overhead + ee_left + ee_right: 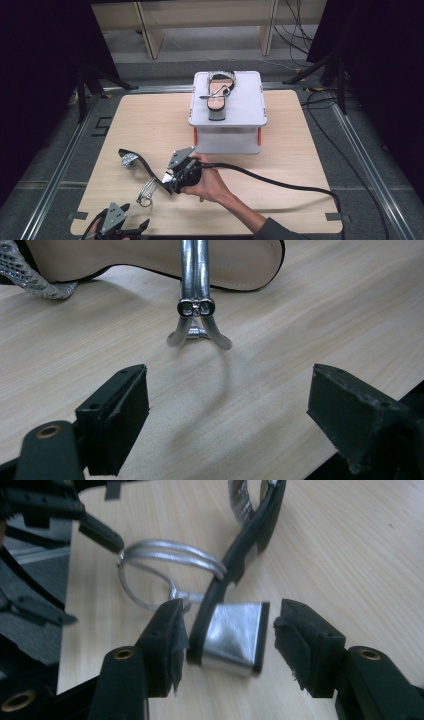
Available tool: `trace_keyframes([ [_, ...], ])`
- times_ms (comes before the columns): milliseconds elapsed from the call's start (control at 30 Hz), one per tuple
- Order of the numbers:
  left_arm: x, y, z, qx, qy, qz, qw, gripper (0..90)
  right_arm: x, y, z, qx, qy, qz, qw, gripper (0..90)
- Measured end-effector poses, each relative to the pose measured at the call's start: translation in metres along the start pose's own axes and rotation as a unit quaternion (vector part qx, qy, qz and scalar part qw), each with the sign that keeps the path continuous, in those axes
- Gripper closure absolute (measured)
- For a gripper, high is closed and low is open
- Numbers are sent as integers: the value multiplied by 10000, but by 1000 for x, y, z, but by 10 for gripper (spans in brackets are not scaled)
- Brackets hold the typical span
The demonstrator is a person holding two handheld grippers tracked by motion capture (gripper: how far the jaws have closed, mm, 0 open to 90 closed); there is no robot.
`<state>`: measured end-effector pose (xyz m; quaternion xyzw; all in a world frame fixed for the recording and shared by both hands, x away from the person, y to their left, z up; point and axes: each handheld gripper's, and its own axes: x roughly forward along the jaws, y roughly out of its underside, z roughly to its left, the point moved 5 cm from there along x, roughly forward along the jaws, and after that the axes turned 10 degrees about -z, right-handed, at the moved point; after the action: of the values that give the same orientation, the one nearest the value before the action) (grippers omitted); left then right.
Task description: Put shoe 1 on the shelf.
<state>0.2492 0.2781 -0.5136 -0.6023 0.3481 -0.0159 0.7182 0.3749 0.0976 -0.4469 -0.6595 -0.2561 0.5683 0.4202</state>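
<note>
In the high view, the right gripper (172, 178) sits at the heel end of a black-soled high-heeled sandal with silver straps (142, 172) lying on its side on the light wooden table (280, 150). A matching sandal (218, 95) rests on the white plastic step stool (245, 107) well beyond the gripper. The left gripper (125, 220) waits near the table's front edge, on the near side of the sandal's silver ankle-strap loop (145, 192).

In the left gripper view, the jaws stand spread with nothing between them; the strap loop (199, 325) lies just ahead of them on the wood, untouched.

In the right gripper view, the silver block heel (232, 637) lies between the jaws. The left pad looks to be touching or nearly touching the sole edge, though blur makes that hard to settle, while the right pad stands clear with a gap, so the jaws are spread, not yet pinching.

To grip well, I judge the gripper should shift slightly so the heel is centred, then close squarely on its flat sides instead of the thin sole edge, which could slip. Keep the pad clear of the strap beside it, so the loop is not dragged when lifting.
</note>
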Motion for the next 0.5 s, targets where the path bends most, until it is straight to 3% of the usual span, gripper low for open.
trace_keyframes([
  [33,0,0,0,-7,9,14,10000,160,1,-1,0,119,-91,-1,9999,451],
  [100,-1,1,2,84,-8,117,9999,160,6,0,-3,-174,122,202,9996,441],
  [133,0,1,1,29,13,84,10000,160,9,0,-2,-212,78,212,9995,445],
  [200,0,0,0,21,9,34,10000,160,14,-1,2,-111,-36,102,9999,448],
  [367,0,0,0,4,17,45,10000,160,23,5,0,-151,-85,114,9998,449],
  [500,0,0,0,9,21,47,10000,160,29,7,-1,-154,-22,80,9998,430],
])
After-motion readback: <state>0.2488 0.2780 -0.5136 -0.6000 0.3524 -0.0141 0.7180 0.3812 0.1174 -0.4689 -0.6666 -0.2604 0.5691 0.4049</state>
